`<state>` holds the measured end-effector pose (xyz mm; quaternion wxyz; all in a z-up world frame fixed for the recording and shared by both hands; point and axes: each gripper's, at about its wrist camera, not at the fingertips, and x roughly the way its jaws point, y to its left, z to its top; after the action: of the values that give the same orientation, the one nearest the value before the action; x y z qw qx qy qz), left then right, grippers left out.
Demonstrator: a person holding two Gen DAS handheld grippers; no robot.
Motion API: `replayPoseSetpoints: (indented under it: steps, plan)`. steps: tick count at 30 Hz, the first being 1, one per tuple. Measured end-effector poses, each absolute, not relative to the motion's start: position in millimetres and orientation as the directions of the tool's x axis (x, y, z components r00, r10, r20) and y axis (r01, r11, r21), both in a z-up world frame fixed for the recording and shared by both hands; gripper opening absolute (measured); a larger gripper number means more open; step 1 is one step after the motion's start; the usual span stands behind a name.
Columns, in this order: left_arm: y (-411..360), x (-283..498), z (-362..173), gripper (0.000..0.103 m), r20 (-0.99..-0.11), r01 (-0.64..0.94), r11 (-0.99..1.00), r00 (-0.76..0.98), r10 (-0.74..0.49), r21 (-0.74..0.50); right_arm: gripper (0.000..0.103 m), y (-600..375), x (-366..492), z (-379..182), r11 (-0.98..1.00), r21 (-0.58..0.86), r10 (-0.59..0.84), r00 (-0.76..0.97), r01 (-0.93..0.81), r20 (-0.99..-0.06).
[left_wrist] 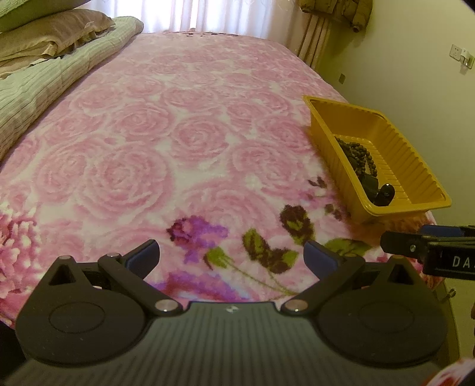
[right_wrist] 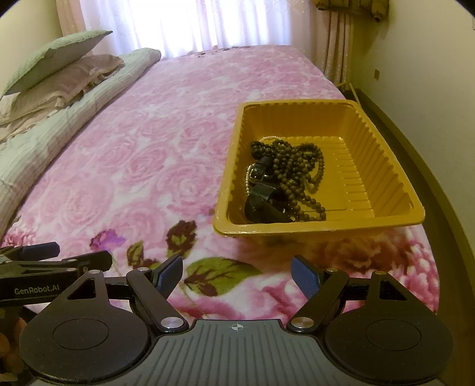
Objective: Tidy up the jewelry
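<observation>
Both my left gripper (left_wrist: 232,258) and right gripper (right_wrist: 236,274) are hanging open, empty, near yellow ribbed plastic tray (right_wrist: 386,166) holding brown bead necklaces (right_wrist: 299,169).

Bed (right_wrist: 148,142): fills the scene, running back to the curtained window (right_wrist: 178,20).
Tray (right_wrist: 326,230): sits on the blanket near the bed's right edge, ahead of the right gripper (right_wrist: 237,277).
Beads (right_wrist: 299,175): heaped in the tray's left half, tangled with a strap (right_wrist: 261,205).
Pillows (right_wrist: 59,74): stacked far left.
Left gripper (left_wrist: 231,255): left of the tray, over bare blanket.
</observation>
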<state>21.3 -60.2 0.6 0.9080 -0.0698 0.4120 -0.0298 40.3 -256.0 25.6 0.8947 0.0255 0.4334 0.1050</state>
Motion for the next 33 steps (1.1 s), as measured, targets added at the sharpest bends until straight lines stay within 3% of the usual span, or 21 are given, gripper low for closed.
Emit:
replayPoseSetpoints:
  steps: [33]
  plan:
    - [-59.9, 21.2, 2.7, 0.103, -0.734, 0.005, 0.99, 0.67, -0.107, -0.14, 0.08, -256.1, 41.4, 25.3, 0.977, 0.137, 0.208, 0.605, -0.161, -0.769]
